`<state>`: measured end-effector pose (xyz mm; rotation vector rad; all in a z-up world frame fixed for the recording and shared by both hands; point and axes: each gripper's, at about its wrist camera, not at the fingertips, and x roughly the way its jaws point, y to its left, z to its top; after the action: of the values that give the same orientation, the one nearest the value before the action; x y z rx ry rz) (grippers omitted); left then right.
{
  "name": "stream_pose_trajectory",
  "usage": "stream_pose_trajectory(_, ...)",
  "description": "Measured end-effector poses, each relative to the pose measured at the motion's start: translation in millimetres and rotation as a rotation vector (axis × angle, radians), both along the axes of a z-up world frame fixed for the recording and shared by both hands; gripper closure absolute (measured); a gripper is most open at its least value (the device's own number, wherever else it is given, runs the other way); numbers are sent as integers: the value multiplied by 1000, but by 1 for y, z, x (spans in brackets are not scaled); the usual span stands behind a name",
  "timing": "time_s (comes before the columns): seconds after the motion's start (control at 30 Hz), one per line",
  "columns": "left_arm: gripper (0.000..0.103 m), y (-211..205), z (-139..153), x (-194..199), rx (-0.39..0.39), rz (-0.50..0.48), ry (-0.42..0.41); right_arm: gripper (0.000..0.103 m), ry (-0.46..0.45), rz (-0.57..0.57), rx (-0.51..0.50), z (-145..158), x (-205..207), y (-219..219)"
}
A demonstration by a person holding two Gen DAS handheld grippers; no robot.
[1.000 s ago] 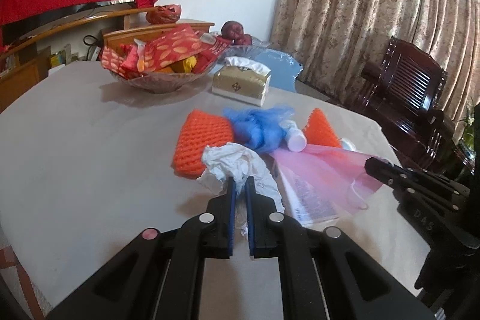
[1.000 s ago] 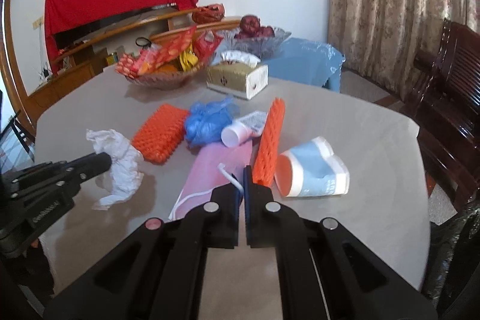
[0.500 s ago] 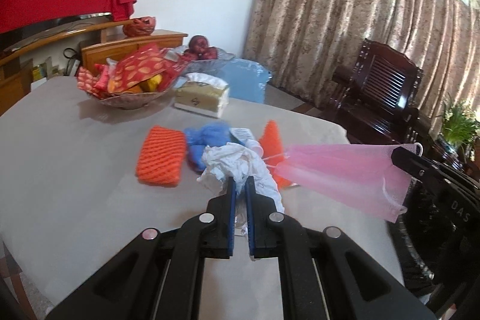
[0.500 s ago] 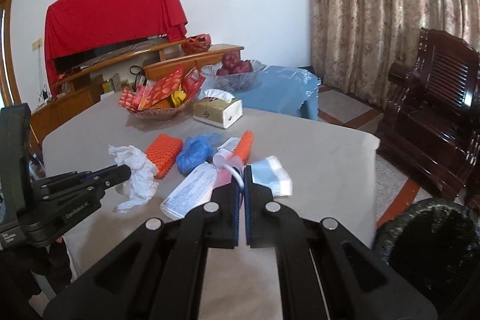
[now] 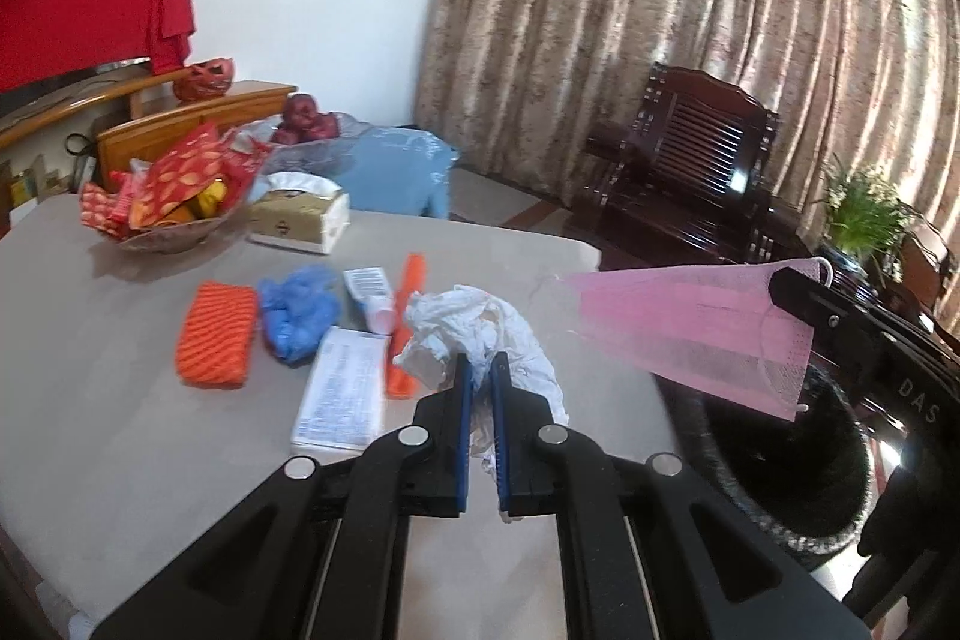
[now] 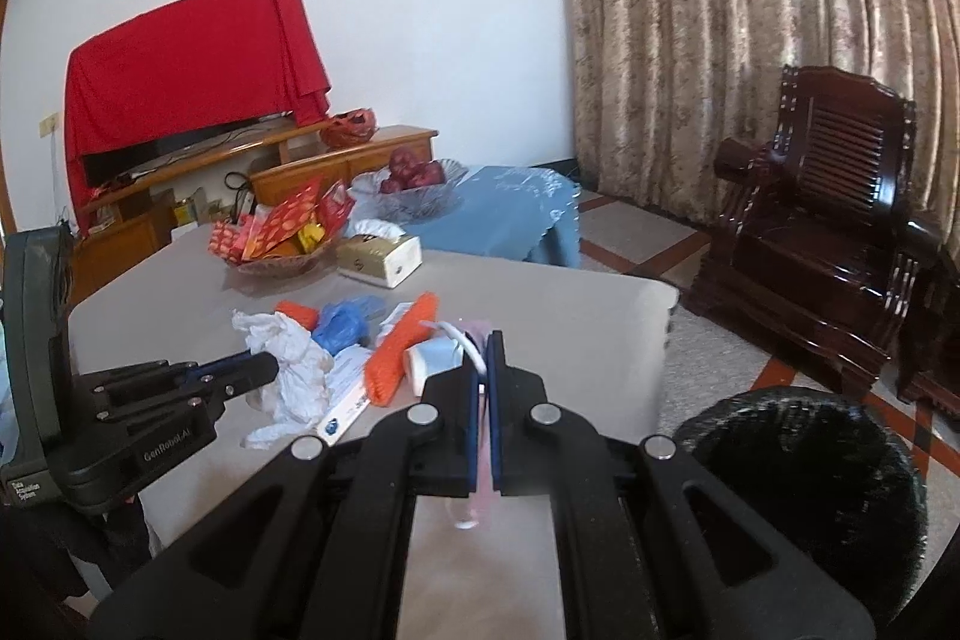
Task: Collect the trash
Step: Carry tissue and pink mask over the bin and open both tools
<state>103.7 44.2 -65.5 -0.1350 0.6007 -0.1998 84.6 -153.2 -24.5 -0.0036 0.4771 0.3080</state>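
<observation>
- both tools have lifted and swung toward the tabletop's right edge since a second ago; the pink mask, then lying on the tabletop, now hangs in the air.
- left tool (image 5: 478, 370): fingers clamped on one crumpled white tissue (image 5: 480, 334), held above the tabletop (image 5: 120, 400).
- right tool (image 6: 483, 346): fingers pressed together on one pink face mask (image 5: 690, 328); in the left view the mask stretches sideways from the tool tip, over the near edge of the bin.
- bin: one black-lined trash bin (image 6: 804, 484) on the floor, just beside the tabletop's right edge, below the mask.
- trash left on the tabletop, counted:
  - two orange foam nets: one flat (image 5: 216, 334), one narrow and long (image 5: 407, 322).
  - one bunched blue plastic glove or bag (image 5: 297, 310), between the two nets.
  - one white tube (image 5: 372, 292), touching the long net.
  - one flat white packet with print (image 5: 342, 388), nearest the left tool.
  - one pale blue paper cup (image 6: 435, 355), seen in the right view only, just ahead of the right tool.
- other items at the far side: one bowl of red snack packets (image 5: 162, 196), one tissue box (image 5: 300, 214).
- behind the tabletop: one glass bowl of red fruit (image 6: 414, 190) on a blue-covered stand.
- room: one dark wooden armchair (image 6: 828, 220), patterned curtains (image 6: 750, 10).
</observation>
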Motion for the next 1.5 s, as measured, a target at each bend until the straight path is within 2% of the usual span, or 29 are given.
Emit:
stream_pose_trajectory(0.47, 97, -92, 26, 5, -1, -174, -63, 101, -30, -163, 7, 8, -31, -80)
stream_pose_trajectory(0.87, 97, -172, 26, 7, -1, -315, -80, 101, -29, -346, -21, 0, -55, -161)
stream_pose_trajectory(1.2, 97, -238, 10, 12, -4, -437, -45, 101, 33, -500, -35, -33, -60, -225)
stream_pose_trajectory(1.5, 97, -280, -9, 25, 1, -490, -15, 101, 78, -555, -58, -60, -53, -253)
